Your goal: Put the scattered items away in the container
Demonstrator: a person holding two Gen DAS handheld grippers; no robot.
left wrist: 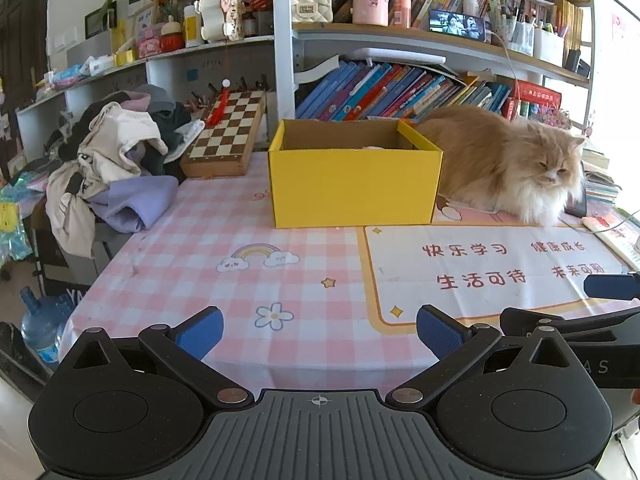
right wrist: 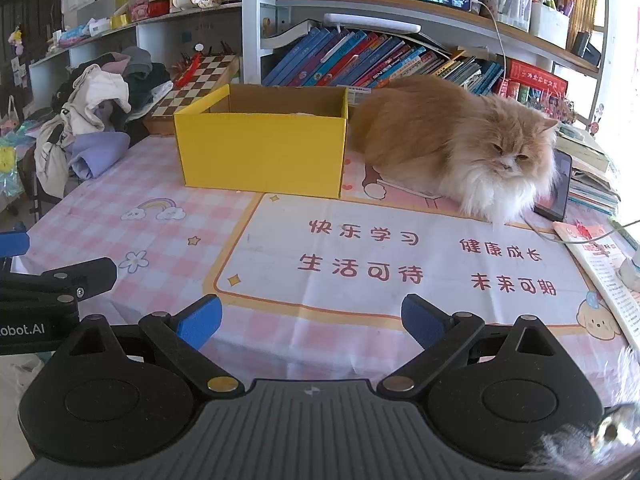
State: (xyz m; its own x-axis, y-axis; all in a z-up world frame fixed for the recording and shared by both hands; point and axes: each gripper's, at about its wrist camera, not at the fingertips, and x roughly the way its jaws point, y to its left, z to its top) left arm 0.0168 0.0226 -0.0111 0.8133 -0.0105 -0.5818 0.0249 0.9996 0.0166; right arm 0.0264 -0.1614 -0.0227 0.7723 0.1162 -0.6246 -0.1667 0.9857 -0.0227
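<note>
A yellow cardboard box (left wrist: 352, 184) stands open on the pink checked tablecloth (left wrist: 224, 248); it also shows in the right wrist view (right wrist: 260, 156). Something pale lies inside it, mostly hidden by the wall. My left gripper (left wrist: 320, 330) is open and empty, low over the near table edge, well short of the box. My right gripper (right wrist: 311, 320) is open and empty, also near the front edge. The right gripper shows at the right edge of the left wrist view (left wrist: 600, 312); the left gripper shows at the left edge of the right wrist view (right wrist: 56, 280).
A fluffy orange cat (left wrist: 504, 164) lies right of the box, touching it (right wrist: 456, 148). A pile of clothes (left wrist: 116, 160) and a chessboard (left wrist: 228, 132) sit at the back left. A phone (right wrist: 558, 188) and booklet (right wrist: 600, 268) lie at the right. Bookshelves stand behind.
</note>
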